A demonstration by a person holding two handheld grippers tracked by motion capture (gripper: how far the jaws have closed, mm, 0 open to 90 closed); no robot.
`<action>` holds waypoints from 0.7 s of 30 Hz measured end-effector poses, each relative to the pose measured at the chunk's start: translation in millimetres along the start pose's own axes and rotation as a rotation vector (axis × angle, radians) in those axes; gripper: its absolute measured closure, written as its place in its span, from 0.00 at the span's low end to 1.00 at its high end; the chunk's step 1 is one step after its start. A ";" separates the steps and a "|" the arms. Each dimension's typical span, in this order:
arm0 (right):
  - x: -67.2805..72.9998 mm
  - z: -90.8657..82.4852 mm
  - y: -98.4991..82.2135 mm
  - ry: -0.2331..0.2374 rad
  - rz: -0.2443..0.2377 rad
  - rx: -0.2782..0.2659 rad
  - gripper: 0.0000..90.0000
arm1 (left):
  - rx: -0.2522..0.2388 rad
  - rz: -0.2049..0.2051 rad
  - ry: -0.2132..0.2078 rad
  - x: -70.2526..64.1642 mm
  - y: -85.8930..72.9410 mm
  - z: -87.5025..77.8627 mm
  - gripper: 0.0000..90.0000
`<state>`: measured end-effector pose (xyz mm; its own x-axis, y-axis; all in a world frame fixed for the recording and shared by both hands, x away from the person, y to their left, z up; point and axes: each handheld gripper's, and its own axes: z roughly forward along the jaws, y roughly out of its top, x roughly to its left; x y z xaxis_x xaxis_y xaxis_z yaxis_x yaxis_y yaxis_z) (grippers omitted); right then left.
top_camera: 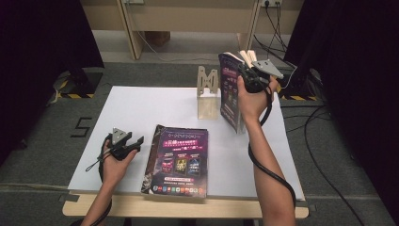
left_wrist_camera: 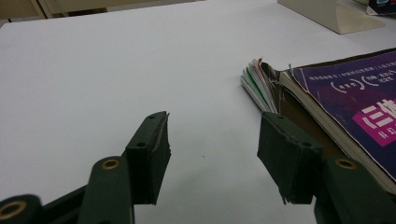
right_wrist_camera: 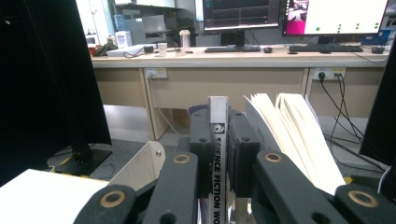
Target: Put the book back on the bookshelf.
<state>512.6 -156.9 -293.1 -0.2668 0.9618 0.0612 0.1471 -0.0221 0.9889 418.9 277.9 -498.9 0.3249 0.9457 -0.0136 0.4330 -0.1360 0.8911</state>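
A purple-covered book [top_camera: 231, 92] stands upright at the table's far right, its pages fanning open at the top. My right gripper [top_camera: 249, 70] is shut on its top edge; in the right gripper view the pads clamp the white spine [right_wrist_camera: 218, 140], and loose pages [right_wrist_camera: 289, 135] spread to the right. A second purple book [top_camera: 178, 160] lies flat on a stack near the front edge. My left gripper [top_camera: 134, 143] rests open on the white table left of that stack, with nothing between its fingers [left_wrist_camera: 149, 154]; the stack's corner [left_wrist_camera: 266, 86] lies just beyond the right finger.
A beige bookend stand [top_camera: 208, 92] sits at the back middle of the white table [top_camera: 141, 108], just left of the held book. Black cables trail from both grippers. Dark curtains flank the table, and desks with monitors stand beyond.
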 end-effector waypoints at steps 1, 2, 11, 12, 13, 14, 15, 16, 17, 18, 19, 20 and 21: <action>0.2 -3.1 -1.3 0.002 0.005 0.004 0.92 | 0.000 0.000 0.000 0.0 0.0 0.0 0.47; -0.9 -5.7 -2.6 0.002 -0.002 0.001 0.92 | 0.000 0.001 0.000 0.0 0.0 0.0 0.47; -3.7 -27.0 -13.8 0.011 0.017 -0.010 0.92 | 0.001 0.001 0.001 -0.1 0.0 0.1 0.47; -3.6 -28.9 -15.2 0.013 0.021 -0.014 0.92 | 0.001 0.000 0.001 -0.2 0.1 0.1 0.47; -4.1 -31.1 -16.7 0.014 0.018 -0.017 0.92 | 0.001 0.000 0.001 -0.1 0.1 0.0 0.47; -4.7 -33.9 -18.3 0.015 0.021 -0.017 0.92 | 0.000 0.000 0.000 0.0 0.0 -0.1 0.47; -4.9 -36.3 -20.0 0.015 0.032 -0.018 0.92 | 0.000 0.000 0.001 0.0 0.0 -0.2 0.47; -5.6 -38.6 -21.4 0.016 0.037 -0.018 0.92 | 0.002 0.000 0.001 -0.1 0.1 -0.2 0.47; -6.2 -40.7 -22.6 0.012 0.038 -0.019 0.92 | 0.003 0.002 0.001 -0.1 0.2 -0.1 0.47; -6.4 -42.9 -23.7 0.011 0.043 -0.017 0.91 | 0.003 0.003 0.001 -0.3 0.2 -0.1 0.47; -6.8 -44.0 -24.4 0.012 0.041 -0.018 0.91 | 0.002 0.004 0.002 -0.5 0.1 -0.2 0.47; -6.7 -46.1 -25.6 0.012 0.045 -0.014 0.91 | 0.001 0.005 0.001 -0.6 0.1 -0.3 0.47; -7.2 -47.0 -26.5 0.013 0.043 -0.016 0.91 | 0.001 0.007 0.001 -0.6 0.1 -0.2 0.47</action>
<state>465.8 -176.1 -313.3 -0.2732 0.9562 0.1052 0.1430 -0.0678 0.9874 418.6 277.4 -498.7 0.3268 0.9451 -0.0070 0.4319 -0.1427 0.8906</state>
